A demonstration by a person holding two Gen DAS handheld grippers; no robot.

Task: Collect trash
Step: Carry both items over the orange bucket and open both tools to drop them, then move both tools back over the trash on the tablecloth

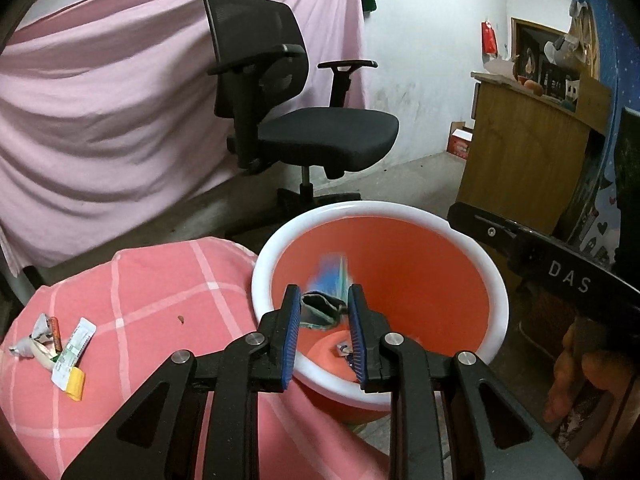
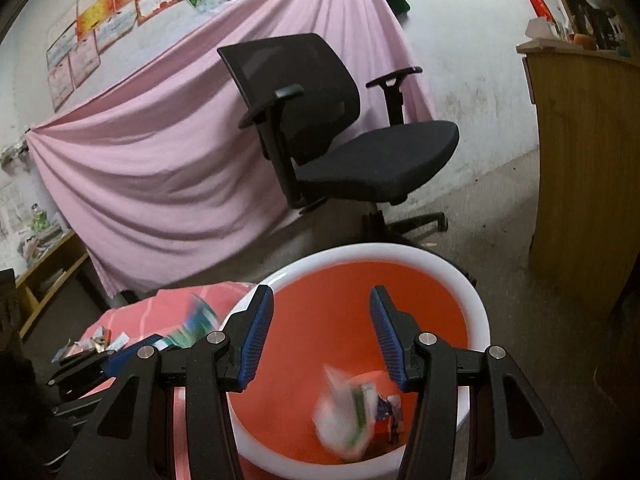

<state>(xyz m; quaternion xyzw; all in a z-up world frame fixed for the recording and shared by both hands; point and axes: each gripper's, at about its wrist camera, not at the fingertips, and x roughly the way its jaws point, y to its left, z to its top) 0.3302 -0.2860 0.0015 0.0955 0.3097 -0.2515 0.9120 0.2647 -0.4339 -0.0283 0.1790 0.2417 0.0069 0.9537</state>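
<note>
Wrapper (image 1: pixel 322 308) grasped by left gripper (image 1: pixel 325 330), right gripper (image 2: pixel 318 334) released, one bucket (image 1: pixel 400 210).

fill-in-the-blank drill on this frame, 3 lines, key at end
1. The bucket is orange inside with a ____ rim.
2. Both claws are over the ____.
3. Trash not yet collected lies on the pink checked ____.

Missing words: white; bucket; cushion
</note>
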